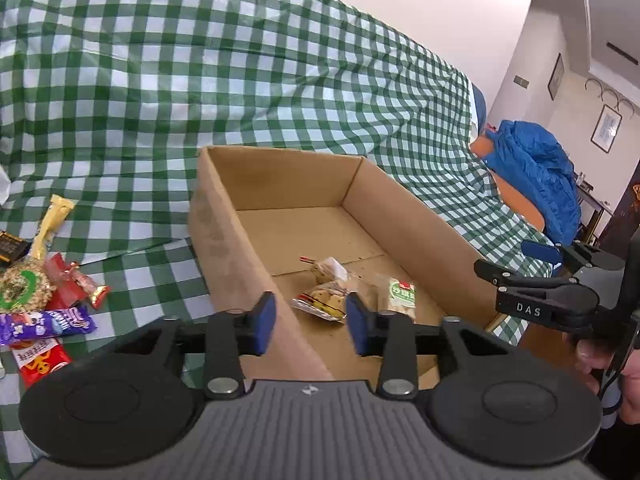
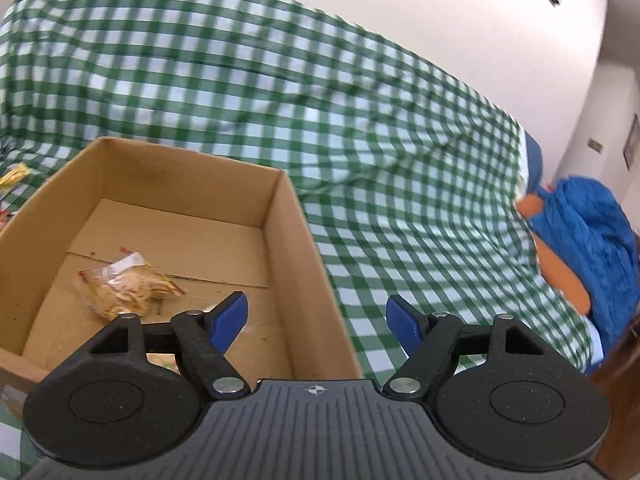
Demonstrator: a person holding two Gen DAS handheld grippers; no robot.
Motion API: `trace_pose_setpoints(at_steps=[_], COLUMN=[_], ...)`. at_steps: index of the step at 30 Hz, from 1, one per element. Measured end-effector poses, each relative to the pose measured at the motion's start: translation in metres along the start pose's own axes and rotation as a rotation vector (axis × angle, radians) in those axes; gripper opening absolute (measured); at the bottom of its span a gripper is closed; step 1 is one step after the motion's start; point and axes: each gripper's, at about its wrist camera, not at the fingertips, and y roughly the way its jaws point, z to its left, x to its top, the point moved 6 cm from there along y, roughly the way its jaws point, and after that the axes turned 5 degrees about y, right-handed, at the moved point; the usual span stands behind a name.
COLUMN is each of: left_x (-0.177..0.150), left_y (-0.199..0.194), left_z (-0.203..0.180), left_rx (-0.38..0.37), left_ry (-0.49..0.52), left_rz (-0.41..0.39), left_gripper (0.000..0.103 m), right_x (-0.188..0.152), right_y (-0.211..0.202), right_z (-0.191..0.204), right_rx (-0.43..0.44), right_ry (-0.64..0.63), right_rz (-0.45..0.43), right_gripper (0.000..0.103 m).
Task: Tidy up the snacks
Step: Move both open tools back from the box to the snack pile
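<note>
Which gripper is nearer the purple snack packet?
Left. The left gripper hovers over the cardboard box edge beside the purple snack packet; the right gripper is over the box's far side.

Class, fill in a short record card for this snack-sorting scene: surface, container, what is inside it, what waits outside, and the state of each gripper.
surface: green checked cloth
container: open cardboard box on the cloth
inside box: clear cookie packets and a green-labelled packet
outside box: pile of wrapped snacks to the box's left
left gripper: open, empty, over the box's near left wall
right gripper: open, empty, above the box's right wall
beyond the cloth: blue jacket
</note>
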Motion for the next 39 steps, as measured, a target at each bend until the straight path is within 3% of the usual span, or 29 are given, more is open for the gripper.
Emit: trace_pose_setpoints(at_steps=[9, 20, 25, 28, 30, 33, 36, 39], left_x=[0.006, 0.006, -0.001, -0.004, -0.007, -0.011, -0.02, -0.028], left_y=[-0.023, -0.052, -0.059, -0.064, -0.07, -0.077, -0.081, -0.076], left_z=[0.043, 0.102, 0.14, 0.164, 0.181, 0.208, 0.232, 0.247], left_rx=[0.04, 0.086, 0.162, 0.224, 0.281, 0.377, 0.44, 0.458], left_ry=[-0.122, -0.276, -0.369, -0.416, -0.442, -0.492, -0.546, -0.575], left_rz=[-0.032, -0.076, -0.068, -0.073, -0.08, -0.072, -0.041, -0.006], left_gripper=[0.032, 0.032, 0.032, 0.032, 0.032, 0.021, 0.006, 0.003], right_x=[0.02, 0.038, 0.039, 0.037, 0.035, 0.032, 0.027, 0.021], right_y=[-0.01, -0.027, -0.037, -0.04, -0.041, -0.041, -0.041, -0.039], right_z=[0.05, 0.143, 0.187, 0.212, 0.229, 0.25, 0.272, 0.293], right_rx=[0.086, 0.226, 0.287, 0.314, 0.337, 0.388, 0.437, 0.485], right_ry=[0.032, 0.021, -0.03, -0.063, -0.079, -0.092, -0.118, -0.148], right_rz=[-0.042, -0.063, -0.069, -0.062, -0.049, -0.026, -0.016, -0.004], right_gripper=[0.078, 0.078, 0.077, 0.07, 0.059, 0.045, 0.044, 0.044])
